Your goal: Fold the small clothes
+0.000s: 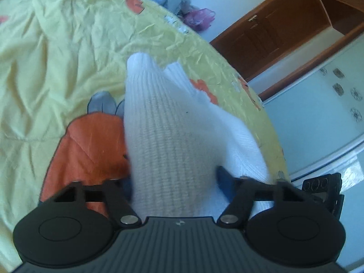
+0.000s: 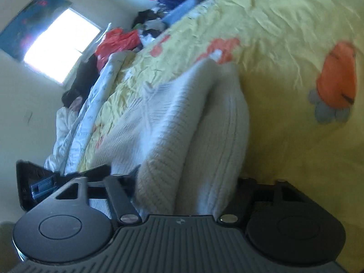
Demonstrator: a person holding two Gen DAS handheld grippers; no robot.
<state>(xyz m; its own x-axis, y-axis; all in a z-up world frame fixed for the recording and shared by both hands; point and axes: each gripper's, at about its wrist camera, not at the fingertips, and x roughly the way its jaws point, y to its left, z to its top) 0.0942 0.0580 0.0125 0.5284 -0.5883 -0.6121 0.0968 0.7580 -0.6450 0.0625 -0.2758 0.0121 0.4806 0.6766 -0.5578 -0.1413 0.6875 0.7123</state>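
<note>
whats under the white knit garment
The yellow bedspread with orange prints lies beneath the white knit garment. Both grippers grip it; whatever sits directly under its folds is covered.

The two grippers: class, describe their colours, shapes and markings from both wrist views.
The left gripper and right gripper look alike: matte black plastic, a ribbed dark-grey central plate bearing a small pale logo, a round disc housing on each side, and angled black link bars with silver pivot pins. No cables or sleeves show.

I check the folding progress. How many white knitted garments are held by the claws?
1, it seems: the white knitted garment runs into both the left claw and right claw. More may be hidden.
</note>
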